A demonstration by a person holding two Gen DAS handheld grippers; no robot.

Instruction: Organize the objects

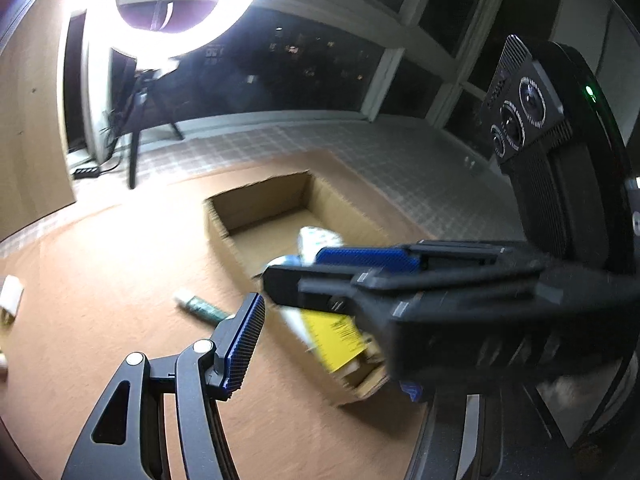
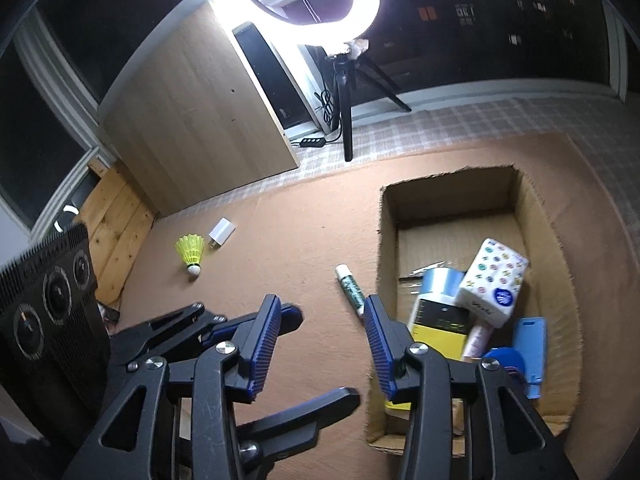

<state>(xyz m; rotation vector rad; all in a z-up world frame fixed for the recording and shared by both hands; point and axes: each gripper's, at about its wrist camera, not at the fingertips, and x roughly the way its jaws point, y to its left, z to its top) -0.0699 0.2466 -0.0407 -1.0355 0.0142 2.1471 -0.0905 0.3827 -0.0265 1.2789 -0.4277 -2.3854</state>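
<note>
An open cardboard box lies on the brown mat and holds a tissue pack, a yellow-labelled bottle, a blue case and other items. A green tube with a white cap lies on the mat just left of the box; it also shows in the left wrist view. A yellow shuttlecock and a white charger lie farther left. My right gripper is open and empty, above the mat near the tube. My left gripper is open and empty; only its left finger shows clearly, the right gripper crossing in front.
A ring light on a tripod stands on the checked floor beyond the mat. A wooden panel stands at the back left. A white object lies at the mat's left edge in the left wrist view.
</note>
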